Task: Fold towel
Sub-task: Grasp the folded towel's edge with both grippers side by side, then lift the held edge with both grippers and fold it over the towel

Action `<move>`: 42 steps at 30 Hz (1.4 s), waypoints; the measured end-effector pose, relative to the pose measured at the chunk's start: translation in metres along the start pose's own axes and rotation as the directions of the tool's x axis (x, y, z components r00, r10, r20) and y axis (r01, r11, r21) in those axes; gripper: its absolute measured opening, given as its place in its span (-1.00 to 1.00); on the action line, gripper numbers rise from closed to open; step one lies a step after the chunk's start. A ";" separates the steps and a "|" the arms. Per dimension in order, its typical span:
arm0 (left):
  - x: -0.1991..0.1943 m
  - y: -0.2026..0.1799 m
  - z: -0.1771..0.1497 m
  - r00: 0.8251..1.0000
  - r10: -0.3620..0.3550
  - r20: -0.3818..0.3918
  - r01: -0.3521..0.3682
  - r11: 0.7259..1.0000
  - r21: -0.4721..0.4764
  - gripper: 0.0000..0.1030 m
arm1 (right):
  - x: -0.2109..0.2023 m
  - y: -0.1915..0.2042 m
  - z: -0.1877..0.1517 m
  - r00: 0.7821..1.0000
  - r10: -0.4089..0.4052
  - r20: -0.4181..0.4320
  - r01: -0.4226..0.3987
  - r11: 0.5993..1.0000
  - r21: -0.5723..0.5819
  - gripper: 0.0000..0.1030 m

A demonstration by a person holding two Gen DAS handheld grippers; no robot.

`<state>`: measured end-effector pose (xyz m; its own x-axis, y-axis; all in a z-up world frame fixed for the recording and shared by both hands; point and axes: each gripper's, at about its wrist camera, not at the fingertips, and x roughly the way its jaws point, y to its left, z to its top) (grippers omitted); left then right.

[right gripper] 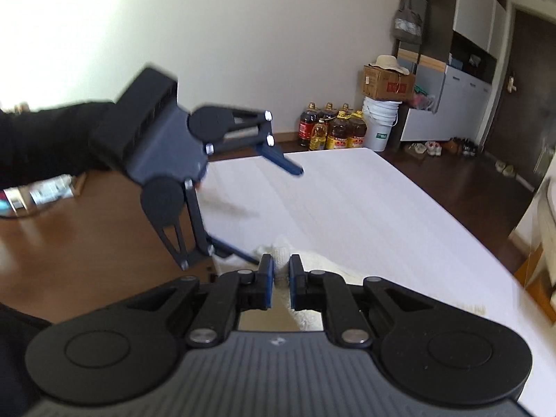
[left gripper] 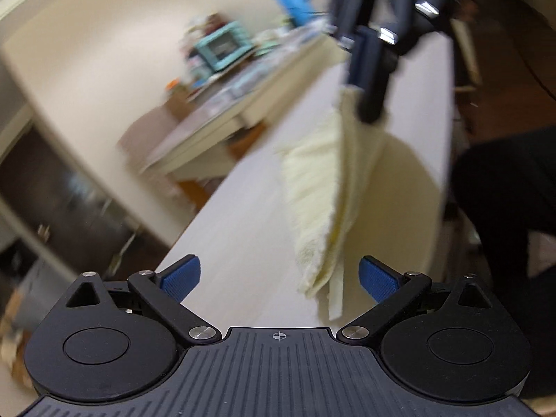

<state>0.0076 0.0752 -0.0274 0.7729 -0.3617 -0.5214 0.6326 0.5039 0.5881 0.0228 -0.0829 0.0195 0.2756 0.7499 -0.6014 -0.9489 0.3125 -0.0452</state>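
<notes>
A pale yellow towel point(left gripper: 326, 201) hangs in folds above the white table point(left gripper: 250, 215). Its top corner is pinched by my right gripper point(left gripper: 370, 111), up and to the right in the left wrist view. In the right wrist view the right gripper point(right gripper: 281, 274) is shut on a bunched bit of towel point(right gripper: 282, 253), and more cloth shows just past the pads. My left gripper point(left gripper: 278, 278) stands wide open with nothing between its blue pads point(left gripper: 180, 278); the towel's lower end dangles just ahead of it. From the right wrist the left gripper point(right gripper: 278, 215) is at the left, open, over the table's edge.
The white table point(right gripper: 365, 208) stretches ahead and to the right. Beyond it on the floor stand oil bottles point(right gripper: 333, 128), a white bucket point(right gripper: 378, 121) and a cardboard box point(right gripper: 385, 81). A cluttered side table point(left gripper: 222, 45) lies past the far edge. A dark sleeve point(right gripper: 45, 139) reaches in from the left.
</notes>
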 end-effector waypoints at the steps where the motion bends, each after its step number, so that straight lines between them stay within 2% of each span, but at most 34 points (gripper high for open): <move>1: 0.001 -0.004 0.003 1.000 -0.014 0.002 0.014 1.000 0.017 0.93 | -0.005 0.000 -0.003 1.000 0.006 0.003 -0.006 1.000 0.012 -0.79; 3: 0.003 -0.014 0.009 0.999 -0.049 0.008 0.048 0.997 0.053 0.69 | -0.014 -0.001 -0.010 1.000 0.010 0.008 -0.011 1.000 0.029 -0.79; 4: 0.004 -0.017 0.011 0.998 -0.067 0.001 0.067 0.996 0.060 0.18 | -0.019 -0.002 -0.014 1.000 0.016 0.005 -0.016 0.999 0.036 -0.79; 5: 0.006 -0.020 0.014 0.995 -0.094 -0.016 0.095 0.993 0.071 -0.09 | -0.021 -0.003 -0.015 1.000 0.018 0.003 -0.018 0.999 0.040 -0.79; 7: 0.008 -0.027 0.017 0.991 -0.129 -0.032 0.132 0.987 0.094 -0.21 | -0.026 -0.005 -0.022 1.000 0.023 -0.001 -0.023 0.999 0.049 -0.79; 9: 0.008 -0.032 0.019 0.987 -0.157 -0.048 0.161 0.979 0.121 -0.50 | -0.032 -0.005 -0.029 1.000 0.023 0.000 -0.022 0.998 0.058 -0.79; 10: 0.008 -0.033 0.020 0.984 -0.165 -0.059 0.172 0.977 0.128 -0.73 | -0.034 -0.006 -0.031 1.000 0.022 0.000 -0.022 0.998 0.064 -0.79; 16: 0.002 -0.035 0.028 0.970 -0.221 -0.102 0.233 0.965 0.117 -0.79 | -0.029 -0.004 -0.044 1.000 -0.018 0.012 0.018 0.998 0.065 -0.77; 20: -0.001 -0.035 0.031 0.963 -0.245 -0.113 0.256 0.961 0.100 -0.79 | -0.021 0.011 -0.056 0.995 -0.092 0.026 0.092 0.996 0.018 -0.74; 23: 0.000 -0.035 0.034 0.959 -0.257 -0.119 0.269 0.959 0.094 -0.79 | -0.015 0.028 -0.064 0.987 -0.159 0.022 0.160 0.986 -0.040 -0.56; 27: 0.000 -0.035 0.038 0.955 -0.267 -0.129 0.279 0.956 0.093 -0.79 | -0.010 0.045 -0.069 0.980 -0.199 0.020 0.200 0.977 -0.078 -0.51; 30: 0.000 -0.036 0.042 0.954 -0.267 -0.138 0.282 0.954 0.099 -0.79 | -0.004 0.052 -0.069 0.976 -0.215 0.037 0.218 0.972 -0.093 -0.59; 31: -0.002 -0.036 0.043 0.953 -0.270 -0.141 0.285 0.953 0.100 -0.79 | -0.004 0.054 -0.069 0.976 -0.214 0.041 0.217 0.972 -0.094 -0.81; 32: -0.003 -0.036 0.044 0.951 -0.272 -0.144 0.288 0.952 0.102 -0.79 | -0.003 0.055 -0.069 0.976 -0.213 0.045 0.217 0.972 -0.095 -0.81; 37: -0.008 -0.031 0.056 0.948 -0.277 -0.157 0.294 0.951 0.100 -0.79 | -0.016 0.045 -0.058 0.980 -0.185 0.075 0.188 0.982 -0.027 -0.82; 42: 0.006 -0.004 0.086 0.963 -0.224 -0.148 0.235 0.970 0.064 -0.79 | -0.040 0.007 -0.046 0.967 -0.213 0.140 0.202 0.975 0.086 -0.82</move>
<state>0.0145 0.0036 0.0203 0.5954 -0.3456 -0.7253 0.7986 0.3533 0.4873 -0.0015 -0.1375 0.0068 0.4902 0.7401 -0.4604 -0.8565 0.5070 -0.0970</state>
